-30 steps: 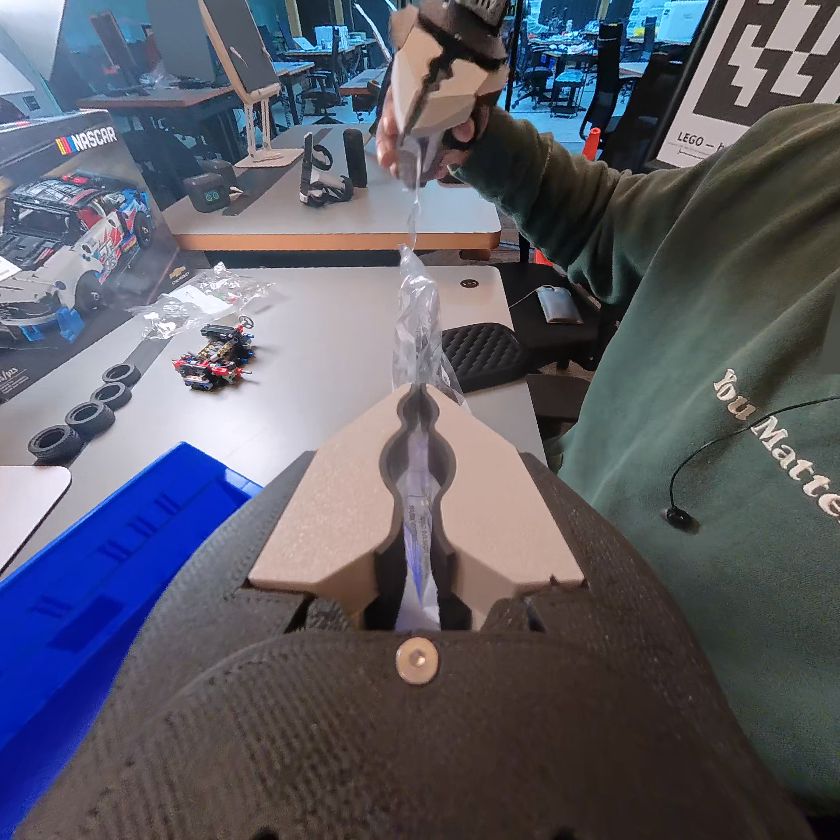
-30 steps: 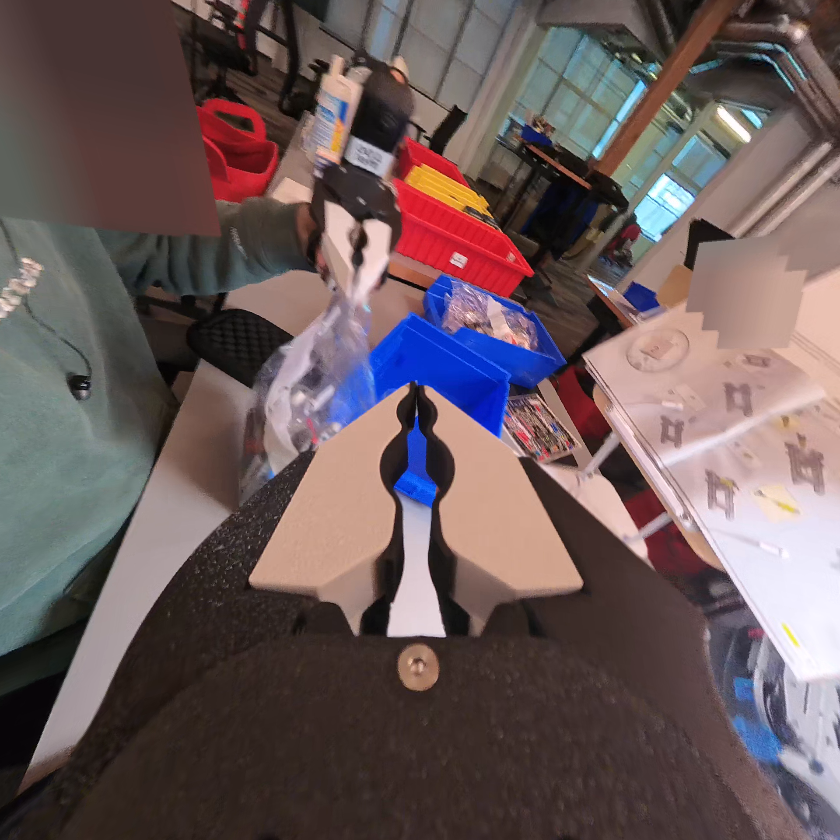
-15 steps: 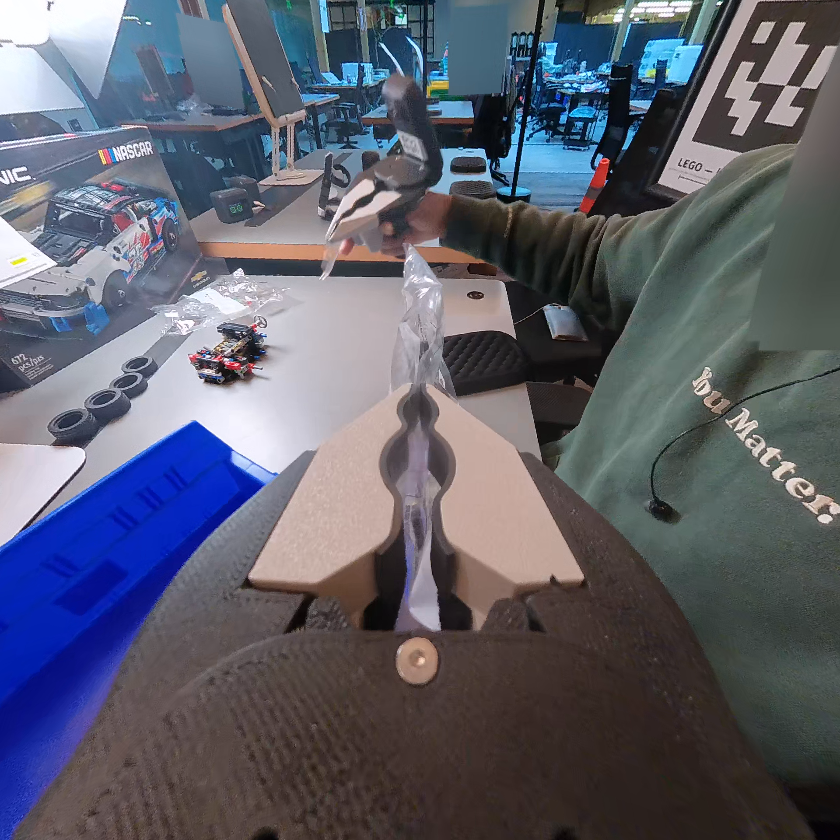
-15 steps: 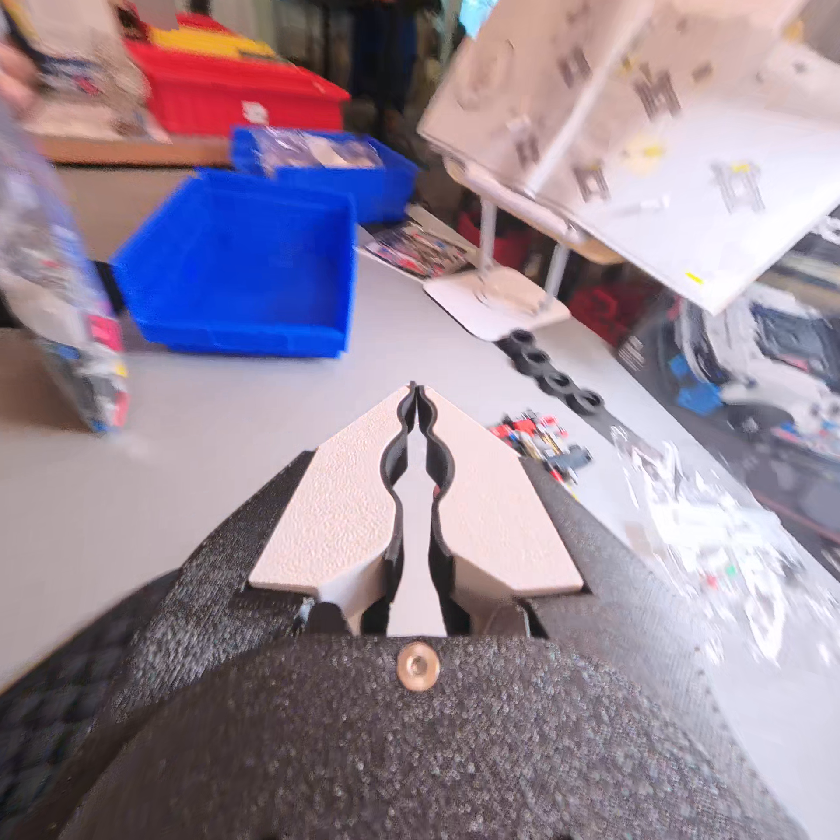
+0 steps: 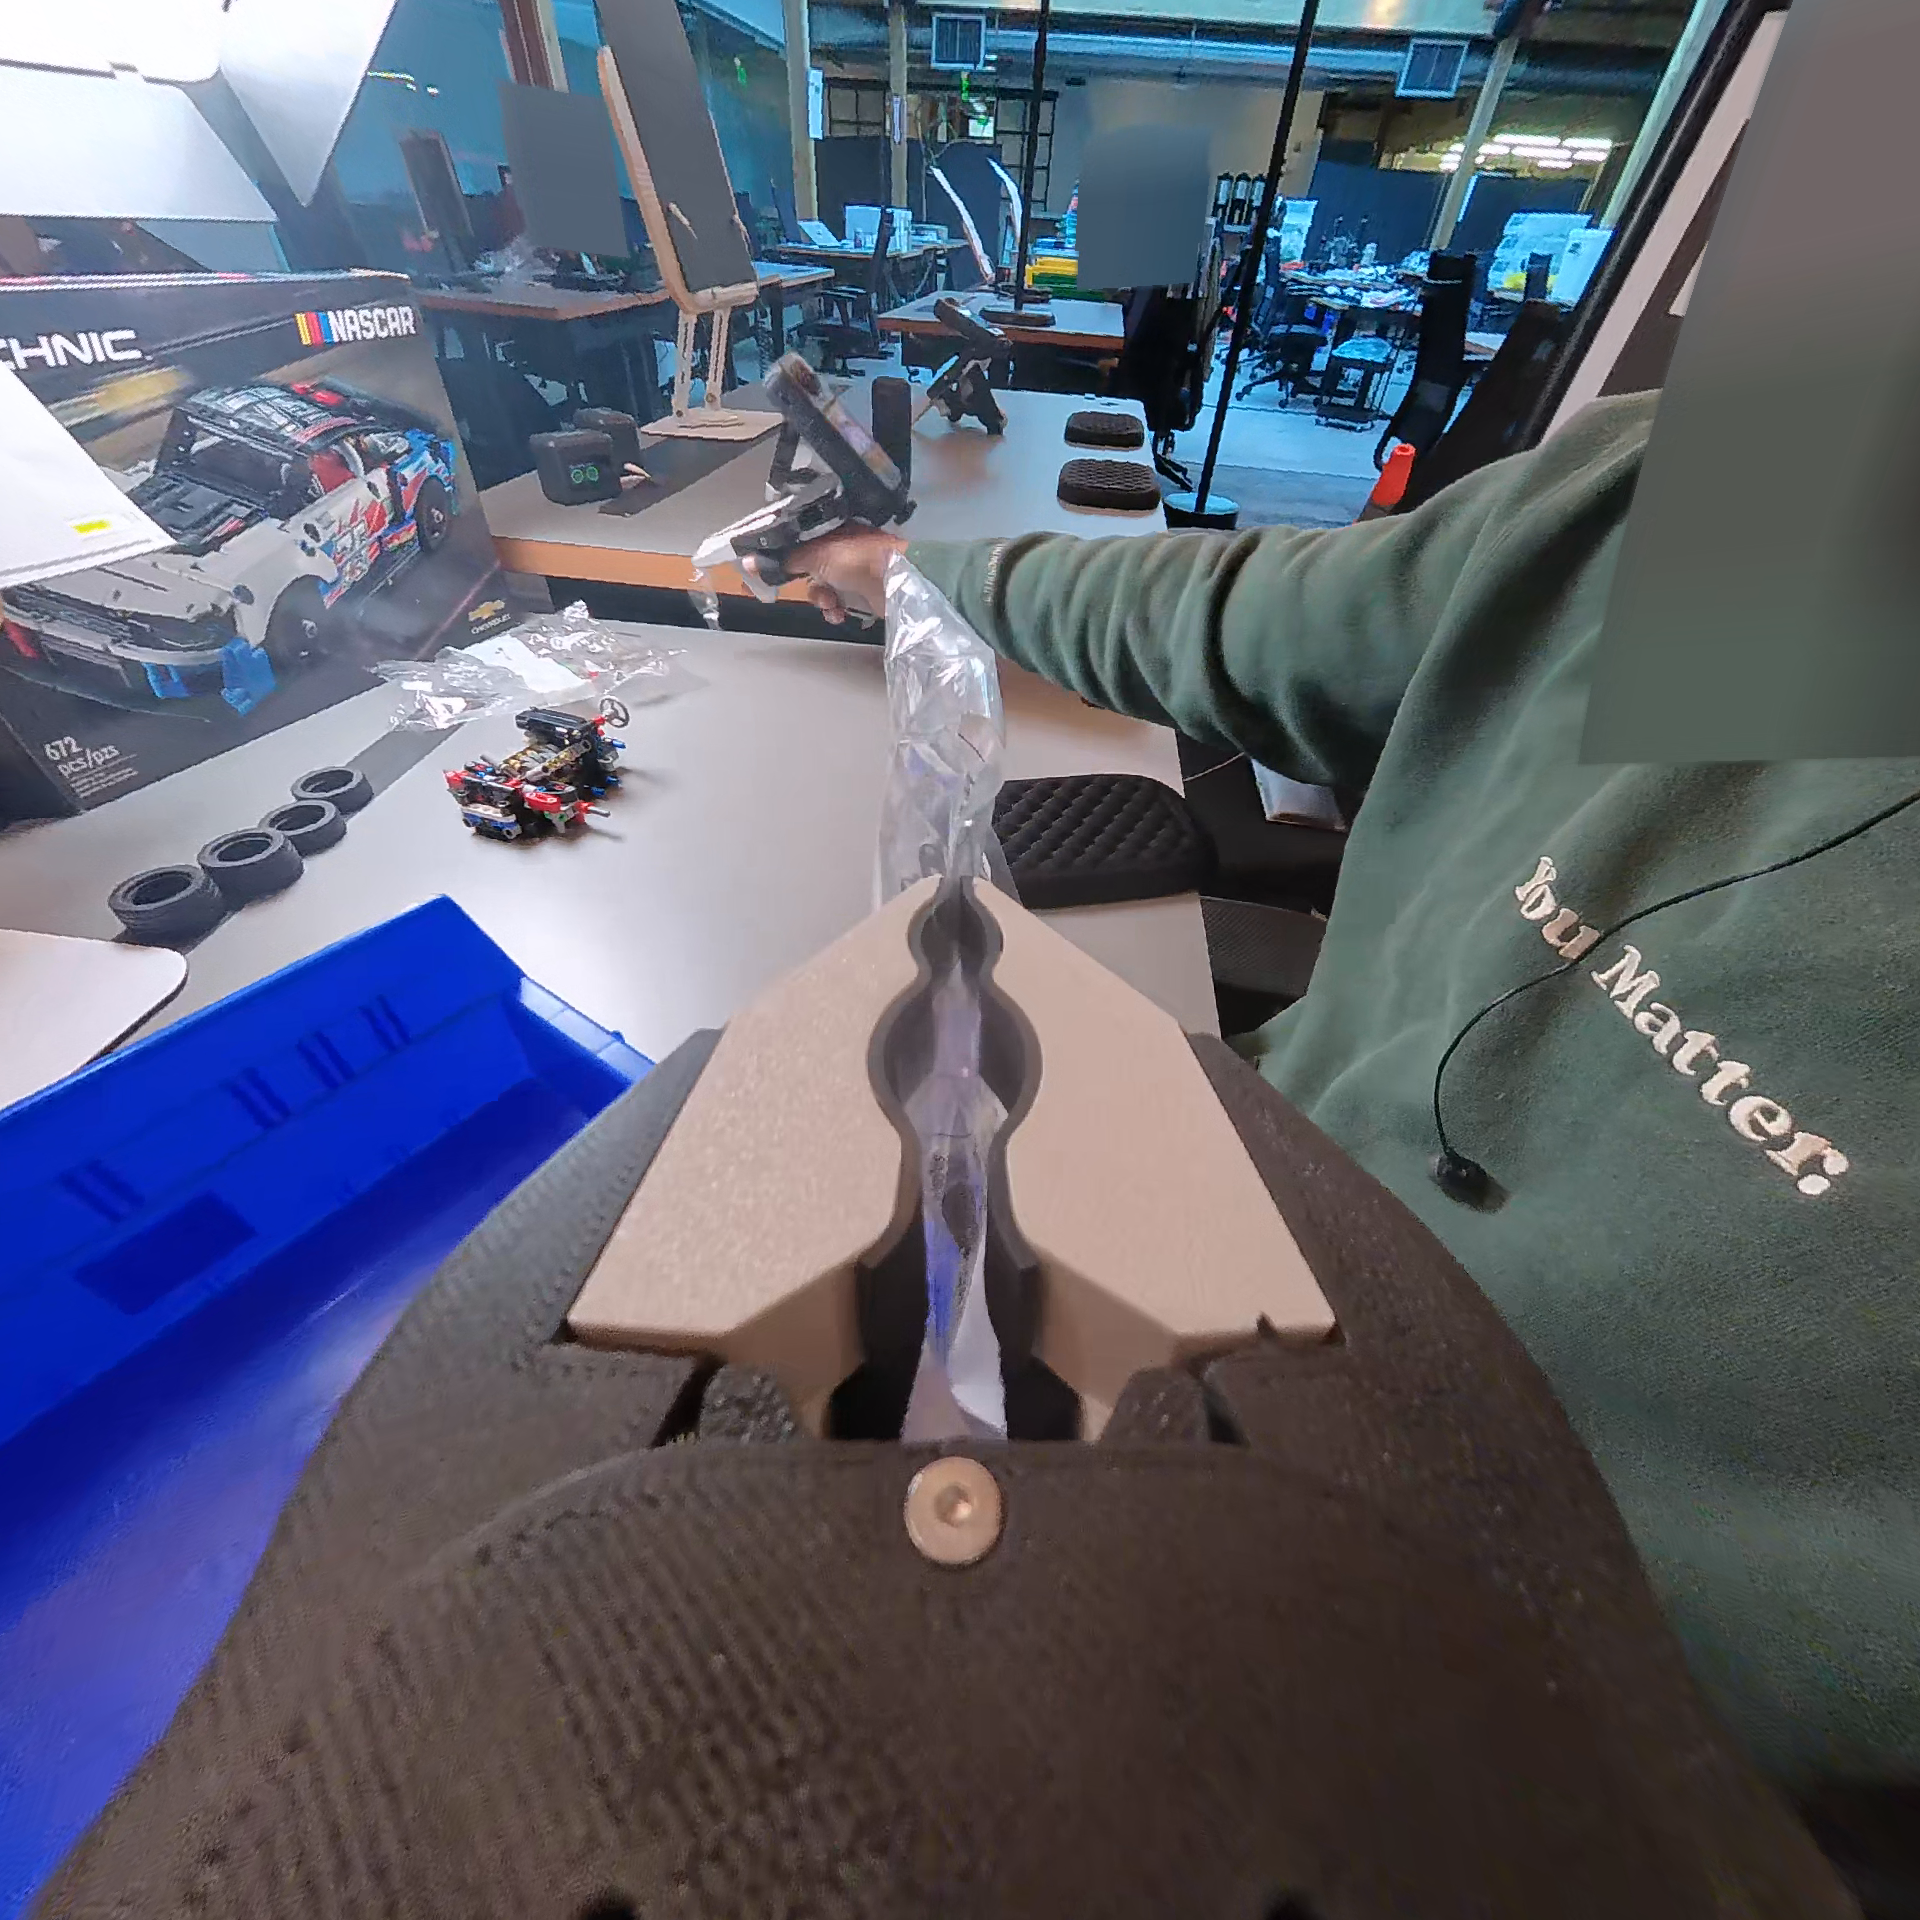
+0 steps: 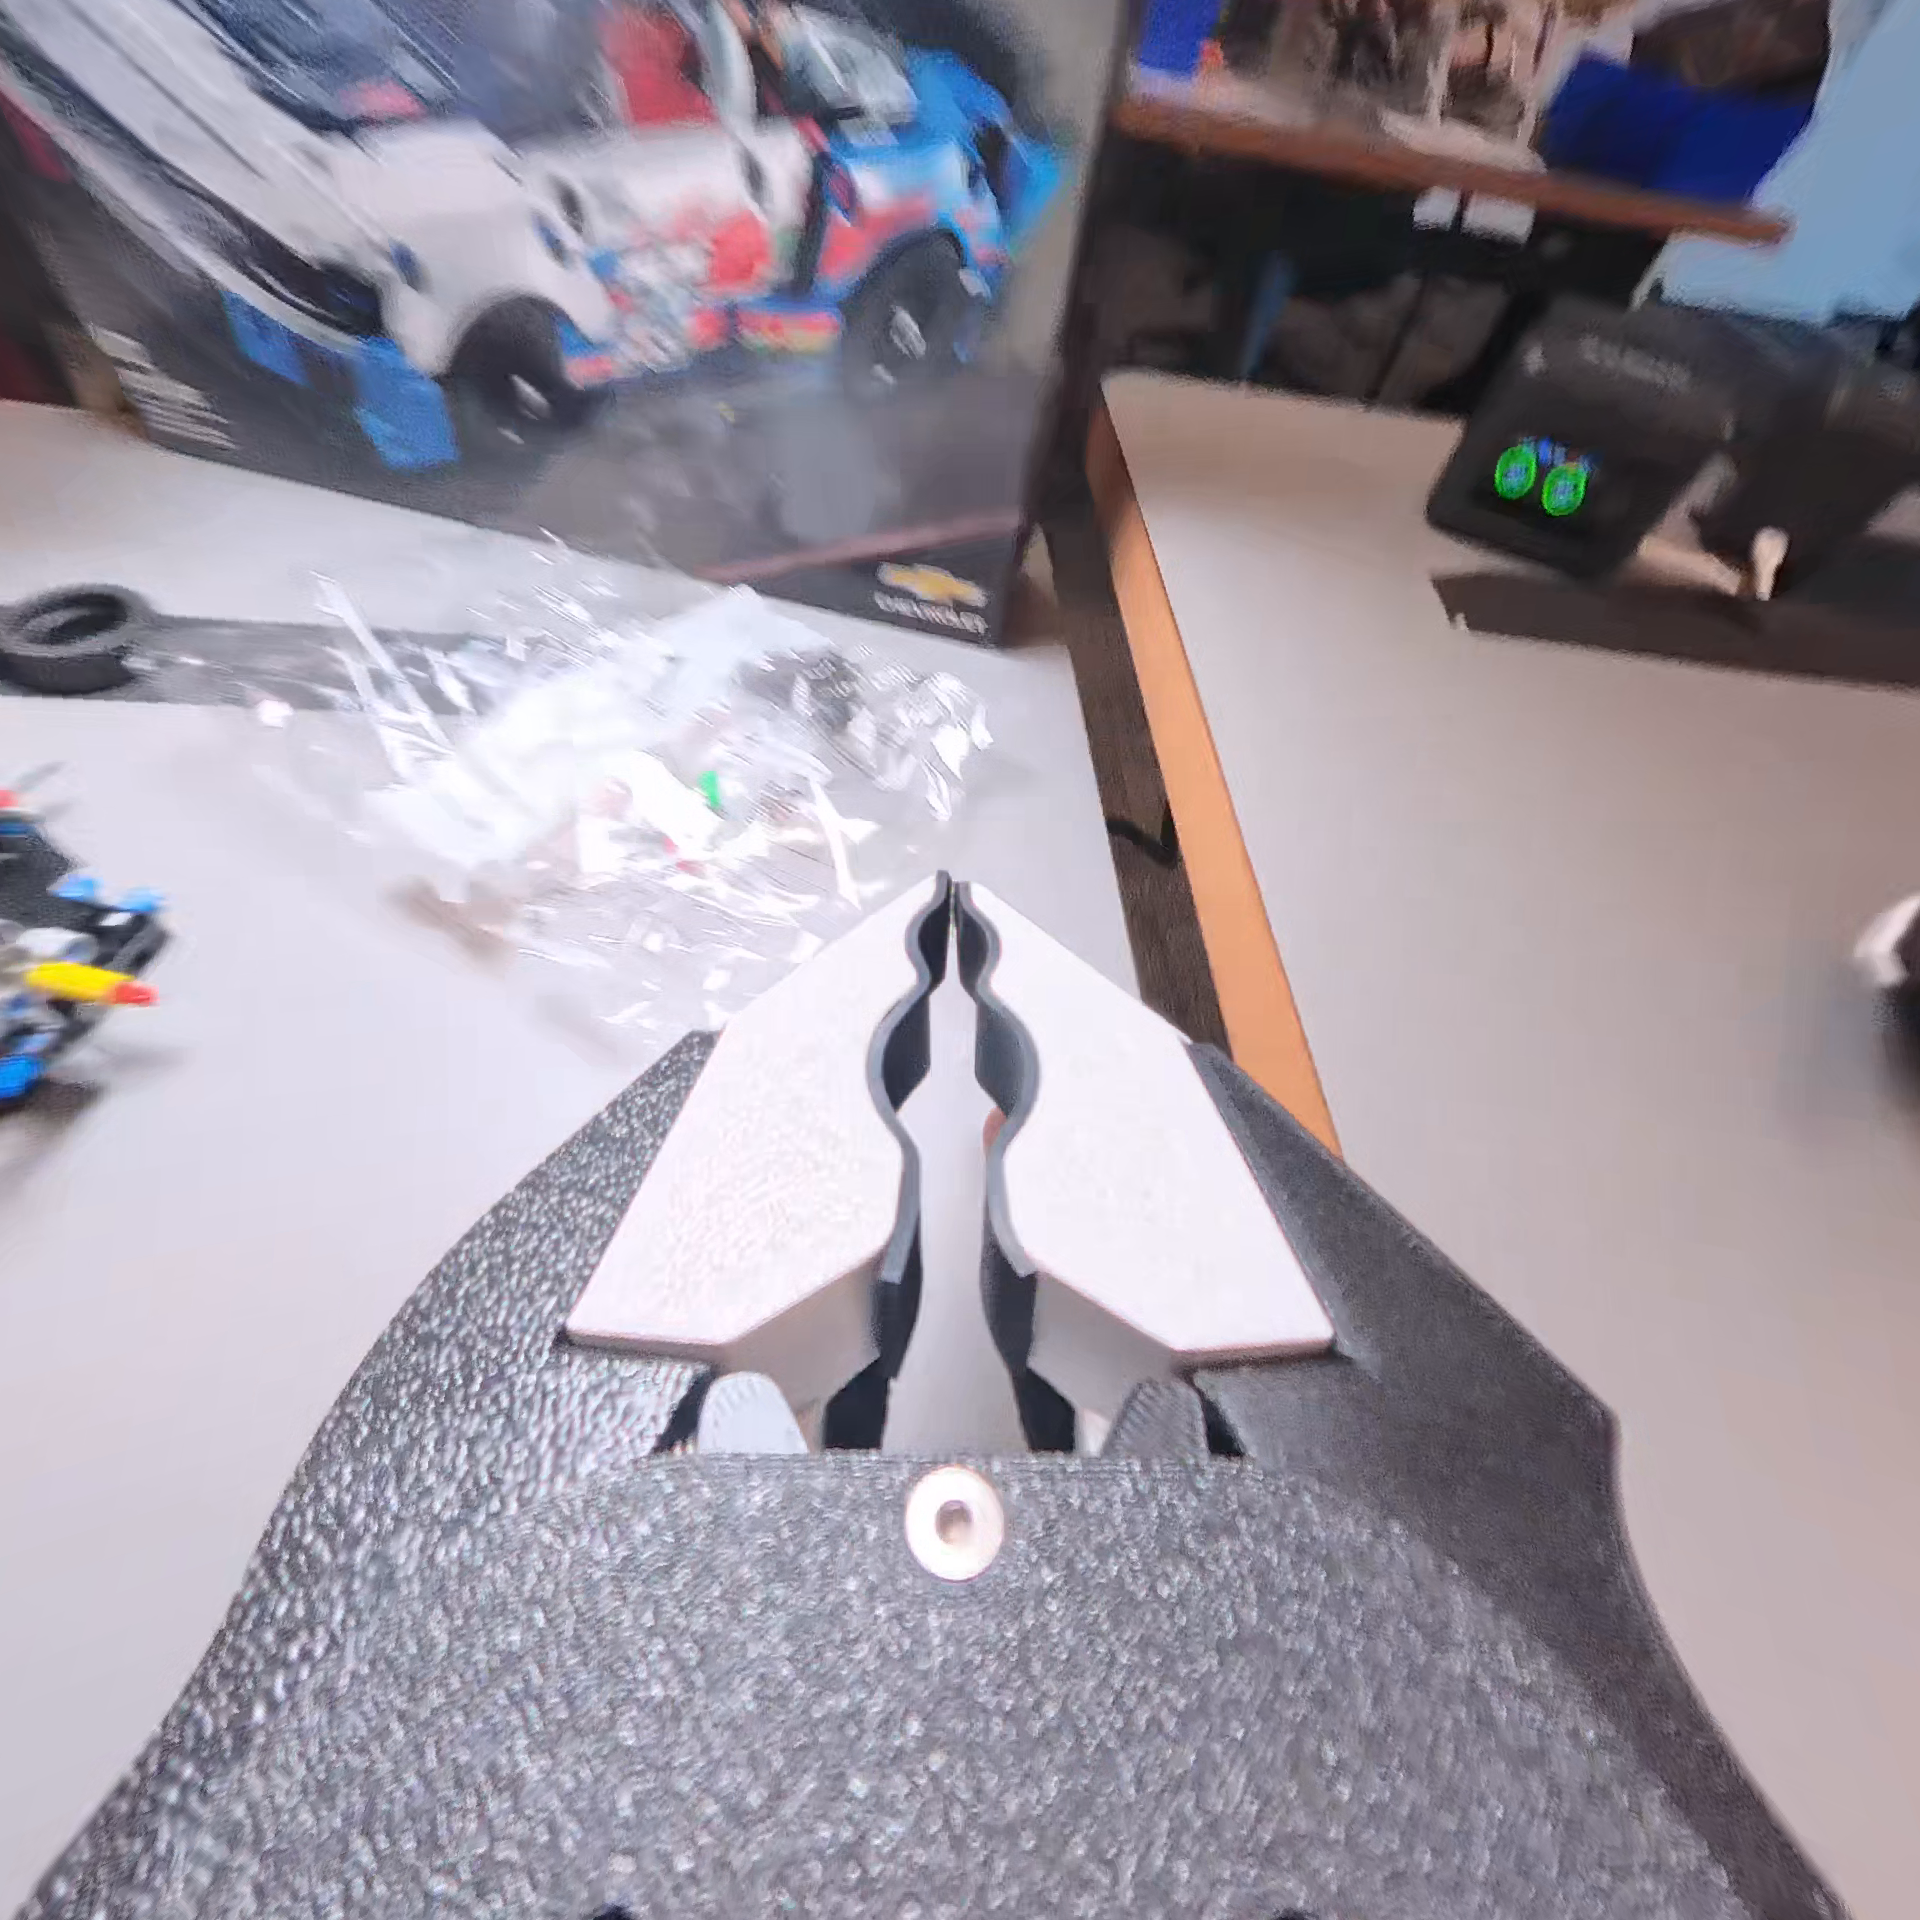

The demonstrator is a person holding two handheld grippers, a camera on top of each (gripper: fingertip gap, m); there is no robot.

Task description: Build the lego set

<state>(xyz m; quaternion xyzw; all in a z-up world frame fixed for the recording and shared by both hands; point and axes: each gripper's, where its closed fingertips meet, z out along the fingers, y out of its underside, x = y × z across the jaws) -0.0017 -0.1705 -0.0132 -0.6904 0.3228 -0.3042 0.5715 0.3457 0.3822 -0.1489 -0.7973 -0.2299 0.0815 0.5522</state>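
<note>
My left gripper (image 5: pixel 956 888) is shut on a clear plastic bag of parts (image 5: pixel 935 727), whose loose top stands up past the fingertips. My right gripper (image 6: pixel 951 894) is shut, low over the table's far right corner beside a heap of empty clear bags (image 6: pixel 644 790). In the left wrist view it (image 5: pixel 717 551) shows far off with a thin torn plastic strip (image 5: pixel 710 605) hanging from its tips. A partly built lego chassis (image 5: pixel 540 769) lies on the grey table (image 5: pixel 727 883); it also shows in the right wrist view (image 6: pixel 62 966).
A row of black tyres (image 5: pixel 249 857) and the lego box (image 5: pixel 229 499) stand at the left. A blue bin (image 5: pixel 260 1122) sits just left of my left gripper. A black pad (image 5: pixel 1101 836) lies at the table's right edge (image 6: pixel 1195 779). The person's green sleeve (image 5: pixel 1195 623) crosses above. My hands' fingertips stand some 65 cm from each other.
The right gripper has pulled away from the bag's top and swung left and down to the heap of empty bags. The left gripper still holds the bag, now slack.
</note>
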